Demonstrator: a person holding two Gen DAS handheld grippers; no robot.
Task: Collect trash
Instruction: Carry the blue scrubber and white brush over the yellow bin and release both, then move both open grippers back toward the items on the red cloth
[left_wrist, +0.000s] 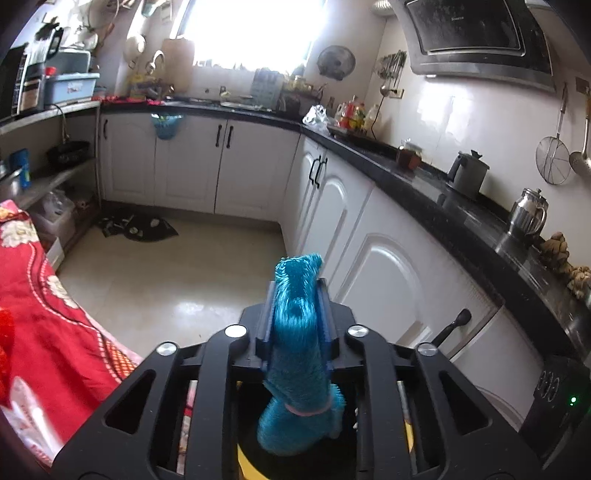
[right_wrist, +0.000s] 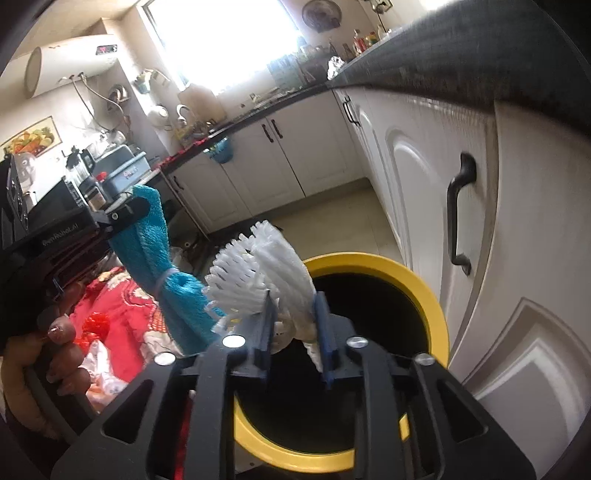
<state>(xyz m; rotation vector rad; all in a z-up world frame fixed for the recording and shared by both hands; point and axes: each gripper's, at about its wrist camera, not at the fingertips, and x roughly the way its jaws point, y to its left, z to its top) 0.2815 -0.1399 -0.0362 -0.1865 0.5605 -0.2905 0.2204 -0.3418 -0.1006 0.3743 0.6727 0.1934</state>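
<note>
A blue mesh bundle (left_wrist: 297, 343), tied with a band, fills the gap between the pads of my left gripper (left_wrist: 297, 291), which is shut on it. In the right wrist view the same blue bundle (right_wrist: 166, 273) hangs from the left gripper (right_wrist: 138, 208) at the left. My right gripper (right_wrist: 293, 310) is shut on a white foam net (right_wrist: 258, 266) that fans out above its fingertips. Both pieces hang over a black bin with a yellow rim (right_wrist: 424, 295). A strip of that yellow rim (left_wrist: 247, 461) shows under the left gripper.
White cabinet doors (right_wrist: 480, 258) with black handles stand close on the right under a black counter (left_wrist: 461, 214). A red floral cloth (left_wrist: 48, 302) lies to the left with more scraps on it. A person's hand (right_wrist: 44, 354) grips the left tool. Tiled floor (left_wrist: 177, 269) lies ahead.
</note>
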